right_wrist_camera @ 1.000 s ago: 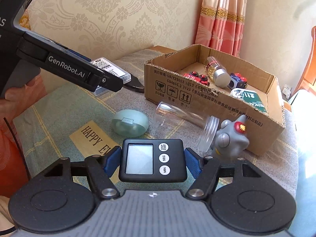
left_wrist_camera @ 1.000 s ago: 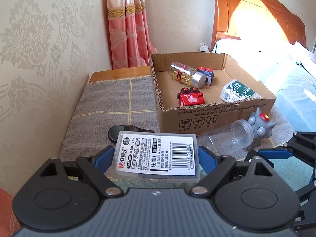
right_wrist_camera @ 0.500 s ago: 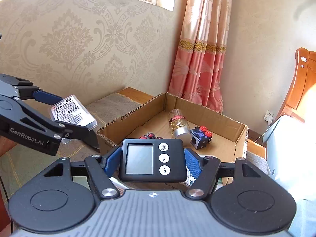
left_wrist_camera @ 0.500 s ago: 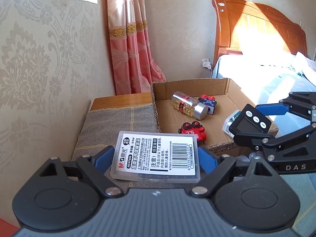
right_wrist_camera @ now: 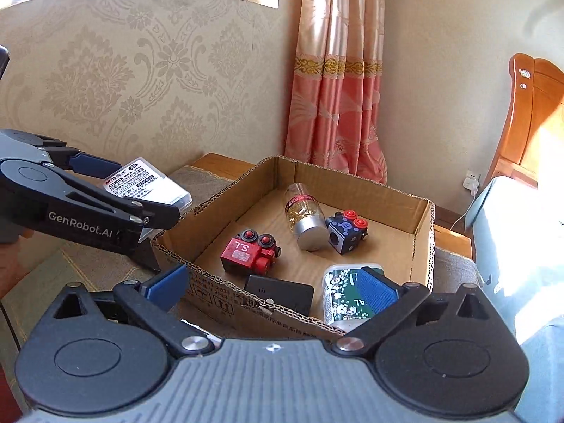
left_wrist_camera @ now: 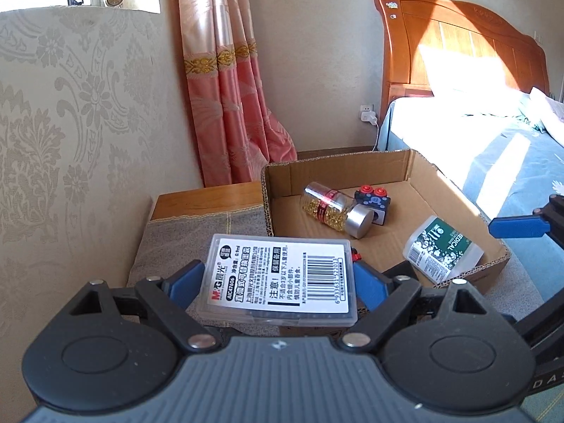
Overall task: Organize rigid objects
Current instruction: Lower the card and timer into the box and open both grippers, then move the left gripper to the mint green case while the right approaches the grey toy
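My left gripper (left_wrist_camera: 276, 282) is shut on a clear plastic case (left_wrist_camera: 282, 268) with a white barcode label, held just before the near left corner of the cardboard box (left_wrist_camera: 335, 169). In the right wrist view that case (right_wrist_camera: 148, 183) hangs left of the box (right_wrist_camera: 421, 232). My right gripper (right_wrist_camera: 271, 285) hovers over the box's near wall; its jaws are opening, with nothing pressed between them. A black timer (right_wrist_camera: 280, 294) lies face down inside the box, just behind the near wall. Its blue finger (left_wrist_camera: 518, 227) shows at the right edge of the left wrist view.
The box also holds a red toy block (right_wrist_camera: 246, 252), a dark blue block (right_wrist_camera: 347, 232), a jar of gold beads (right_wrist_camera: 305, 218) and a white-and-green bottle (right_wrist_camera: 343, 296). The box stands on a grey cloth (left_wrist_camera: 183, 239). A bed (left_wrist_camera: 493, 148) lies right, a pink curtain (right_wrist_camera: 335, 105) behind.
The right gripper rose over the box, then opened and let go of the black timer, which now lies in the box. The left gripper carried the case closer to the box.
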`<state>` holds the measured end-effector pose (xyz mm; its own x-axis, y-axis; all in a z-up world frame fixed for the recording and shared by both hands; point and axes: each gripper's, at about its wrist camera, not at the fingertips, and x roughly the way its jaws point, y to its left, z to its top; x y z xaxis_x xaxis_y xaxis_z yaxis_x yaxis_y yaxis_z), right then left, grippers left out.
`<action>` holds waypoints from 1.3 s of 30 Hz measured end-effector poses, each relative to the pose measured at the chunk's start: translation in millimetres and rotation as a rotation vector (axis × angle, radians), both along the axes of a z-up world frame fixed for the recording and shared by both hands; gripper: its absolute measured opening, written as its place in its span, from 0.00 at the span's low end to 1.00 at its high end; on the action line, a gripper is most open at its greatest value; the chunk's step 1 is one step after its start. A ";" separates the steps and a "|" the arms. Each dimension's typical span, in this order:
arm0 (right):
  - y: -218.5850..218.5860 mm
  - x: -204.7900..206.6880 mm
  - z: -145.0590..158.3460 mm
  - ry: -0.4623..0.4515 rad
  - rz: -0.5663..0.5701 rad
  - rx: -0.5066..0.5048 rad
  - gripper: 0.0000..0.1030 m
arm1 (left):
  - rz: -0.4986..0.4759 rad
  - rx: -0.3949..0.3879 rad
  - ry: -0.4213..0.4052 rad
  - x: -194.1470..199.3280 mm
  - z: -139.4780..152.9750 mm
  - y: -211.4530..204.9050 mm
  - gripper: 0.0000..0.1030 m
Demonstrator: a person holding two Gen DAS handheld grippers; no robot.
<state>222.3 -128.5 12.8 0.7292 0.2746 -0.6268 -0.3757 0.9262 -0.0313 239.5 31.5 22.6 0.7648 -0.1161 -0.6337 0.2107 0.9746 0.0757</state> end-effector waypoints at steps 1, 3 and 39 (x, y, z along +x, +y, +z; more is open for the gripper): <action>-2.2 -3.0 -0.1 0.003 -0.010 0.007 1.00 | -0.002 0.004 -0.002 4.2 1.8 -3.7 0.87; -7.1 -8.6 -0.5 0.016 -0.027 0.023 1.00 | -0.013 0.010 -0.012 11.8 4.2 -10.1 0.87; -46.4 -72.2 -30.9 0.077 -0.228 0.083 1.00 | 0.110 -0.016 0.037 -25.1 -8.0 -2.3 0.99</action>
